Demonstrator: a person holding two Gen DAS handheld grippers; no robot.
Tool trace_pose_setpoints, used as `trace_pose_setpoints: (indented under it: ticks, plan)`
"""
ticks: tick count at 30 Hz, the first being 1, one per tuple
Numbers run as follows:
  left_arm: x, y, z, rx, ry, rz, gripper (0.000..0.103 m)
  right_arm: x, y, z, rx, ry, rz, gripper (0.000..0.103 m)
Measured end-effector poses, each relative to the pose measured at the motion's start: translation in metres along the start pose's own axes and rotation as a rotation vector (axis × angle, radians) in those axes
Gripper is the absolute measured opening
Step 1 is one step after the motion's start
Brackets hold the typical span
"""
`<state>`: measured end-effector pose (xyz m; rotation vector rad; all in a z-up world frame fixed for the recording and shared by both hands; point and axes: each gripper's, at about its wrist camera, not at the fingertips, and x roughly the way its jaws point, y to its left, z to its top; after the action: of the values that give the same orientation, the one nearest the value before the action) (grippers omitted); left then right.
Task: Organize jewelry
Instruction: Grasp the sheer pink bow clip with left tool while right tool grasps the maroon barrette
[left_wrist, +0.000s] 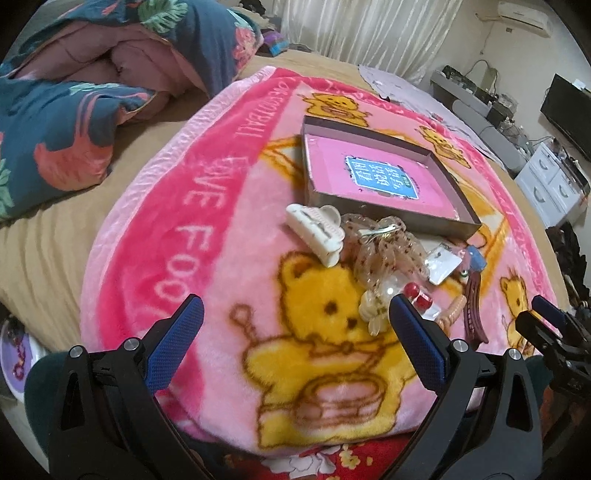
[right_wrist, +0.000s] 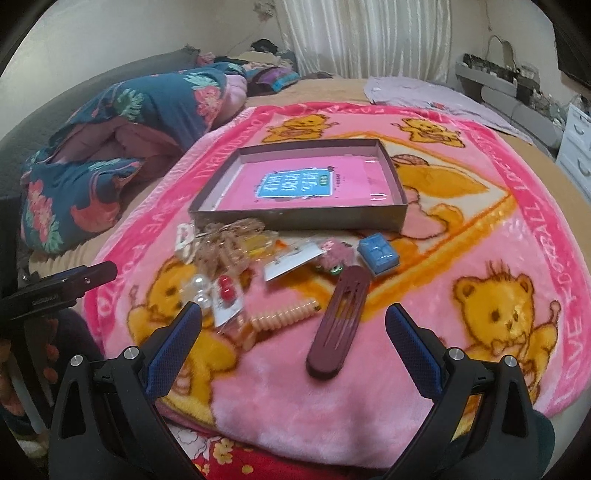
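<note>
A shallow grey box (left_wrist: 402, 213) (right_wrist: 295, 219) with a pink book inside lies on the pink bear blanket. In front of it sits a heap of accessories: a white claw clip (left_wrist: 317, 230), a dotted sheer scrunchie (left_wrist: 384, 251) (right_wrist: 225, 247), a card with red beads (left_wrist: 419, 295) (right_wrist: 226, 291), pearls (right_wrist: 201, 291), a peach ridged clip (right_wrist: 286, 314), a maroon barrette (right_wrist: 338, 321) (left_wrist: 472, 310), a small blue box (right_wrist: 378, 253). My left gripper (left_wrist: 295, 343) is open over the bear print, near the heap. My right gripper (right_wrist: 293, 347) is open, with the barrette between its fingers, untouched.
A pink bear blanket (left_wrist: 229, 236) (right_wrist: 480, 229) covers the bed. A folded flowered quilt (left_wrist: 74, 122) (right_wrist: 110, 162) lies at the left. A lilac cloth (right_wrist: 424, 96) lies at the far right, with white drawers (left_wrist: 550, 188) and curtains (right_wrist: 351, 37) beyond the bed.
</note>
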<state>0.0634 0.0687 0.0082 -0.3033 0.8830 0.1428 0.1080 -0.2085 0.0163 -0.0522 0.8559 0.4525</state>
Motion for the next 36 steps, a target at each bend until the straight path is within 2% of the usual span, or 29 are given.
trace_pose_setpoints:
  ticks: [9, 13, 15, 19, 25, 27, 32, 33, 35, 36]
  plan:
    - [0.037, -0.032, 0.016, 0.035, 0.067, -0.054, 0.094, 0.018, -0.031, 0.006, 0.06, 0.015, -0.052, 0.099]
    - [0.054, -0.045, 0.02, 0.031, 0.094, -0.14, 0.094, 0.028, -0.042, 0.001, 0.086, 0.038, -0.068, 0.099]
    - [0.062, -0.053, 0.021, 0.051, 0.102, -0.143, 0.094, 0.034, -0.047, -0.001, 0.095, 0.05, -0.071, 0.099]
    - [0.083, -0.06, 0.021, 0.008, 0.159, -0.179, 0.094, 0.051, -0.051, -0.003, 0.109, 0.085, -0.074, 0.099]
    - [0.101, -0.065, 0.024, -0.033, 0.175, -0.186, 0.094, 0.076, -0.05, -0.001, 0.117, 0.126, -0.057, 0.098]
    - [0.107, -0.068, 0.026, -0.029, 0.178, -0.163, 0.092, 0.085, -0.05, -0.001, 0.126, 0.147, -0.043, 0.084]
    - [0.121, -0.075, 0.025, 0.032, 0.168, -0.106, 0.067, 0.094, -0.051, -0.002, 0.13, 0.151, -0.029, 0.072]
    - [0.122, -0.075, 0.023, 0.037, 0.168, -0.1, 0.061, 0.094, -0.052, -0.002, 0.128, 0.147, -0.037, 0.063]
    - [0.121, -0.074, 0.022, 0.047, 0.156, -0.104, 0.055, 0.093, -0.057, -0.003, 0.134, 0.139, -0.04, 0.05]
    - [0.119, -0.075, 0.021, 0.061, 0.146, -0.104, 0.046, 0.092, -0.061, -0.004, 0.142, 0.133, -0.036, 0.041]
